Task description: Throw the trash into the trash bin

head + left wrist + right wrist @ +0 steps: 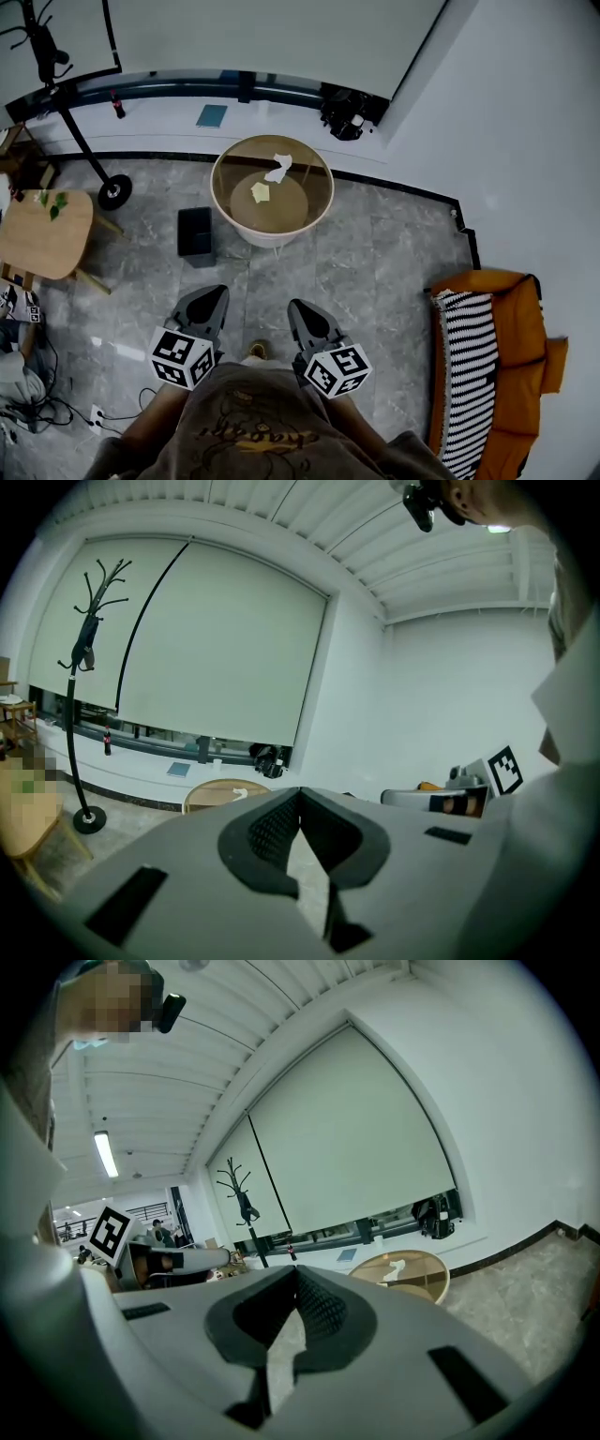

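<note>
A round glass-topped table [323, 202] stands ahead, with a crumpled white paper [278, 168] on it and a yellowish scrap [261, 192] beside that. A black trash bin [195, 234] sits on the floor just left of the table. My left gripper [217, 292] and right gripper [296, 307] hover side by side close to my body, short of the table, both shut and empty. In the left gripper view the jaws [300, 797] meet, with the table [223, 791] beyond. The right gripper view shows its jaws [298, 1277] together, the table [417, 1281] and white paper [395, 1267] ahead.
An orange chair with a striped cloth [487, 366] stands at the right wall. A small wooden table [42, 234] and a coat stand [80, 136] are at the left. Cables [37, 403] lie on the floor at lower left. A low ledge [216, 117] runs along the far window.
</note>
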Demonstrator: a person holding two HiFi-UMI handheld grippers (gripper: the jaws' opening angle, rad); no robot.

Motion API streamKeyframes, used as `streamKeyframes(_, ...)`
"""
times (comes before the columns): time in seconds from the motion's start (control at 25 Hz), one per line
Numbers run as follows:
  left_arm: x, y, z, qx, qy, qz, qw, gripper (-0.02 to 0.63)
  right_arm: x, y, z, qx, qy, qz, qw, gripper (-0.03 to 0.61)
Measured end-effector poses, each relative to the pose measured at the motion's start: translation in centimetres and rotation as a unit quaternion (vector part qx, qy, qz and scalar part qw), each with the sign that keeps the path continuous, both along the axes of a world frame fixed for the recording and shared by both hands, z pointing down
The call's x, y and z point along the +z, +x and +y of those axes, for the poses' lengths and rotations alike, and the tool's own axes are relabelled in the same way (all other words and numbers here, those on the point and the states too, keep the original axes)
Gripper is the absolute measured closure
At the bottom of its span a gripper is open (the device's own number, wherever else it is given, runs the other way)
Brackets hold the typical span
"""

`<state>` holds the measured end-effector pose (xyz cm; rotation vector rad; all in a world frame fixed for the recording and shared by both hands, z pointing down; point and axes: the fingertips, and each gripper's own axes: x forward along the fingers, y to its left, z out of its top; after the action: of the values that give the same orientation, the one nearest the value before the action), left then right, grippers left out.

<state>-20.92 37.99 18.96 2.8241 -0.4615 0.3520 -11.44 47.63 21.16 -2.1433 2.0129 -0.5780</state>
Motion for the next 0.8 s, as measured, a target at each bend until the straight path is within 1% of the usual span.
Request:
streamKeyframes(0.12,-0.4,0.7,-0.8,-0.010,0.001,0.005,0.9999,0.595,-0.1,0.8,-0.2,-0.002,0.003,0.002,1.000,0.560)
streamKeyframes(0.36,-0.4,0.9,-1.9,-0.019,0.001,0.006,0.9998,0.595,0.7,0.8,-1.7,-0.014,-0.005,-0.004,1.000,0.560)
streamKeyframes(0.56,0.3,2.4,-3.1,-0.014,0.000,0.006,0.9999,0.595,1.3,1.7,-3.2,-0.014,-0.006,-0.005,1.000,0.560)
streamKeyframes(0.8,0.5,5.2,-5.9,0.001,0.002,0.009,1.0000,0.595,1.3,4.3,-5.9,0.002,-0.007,-0.003,1.000,0.560)
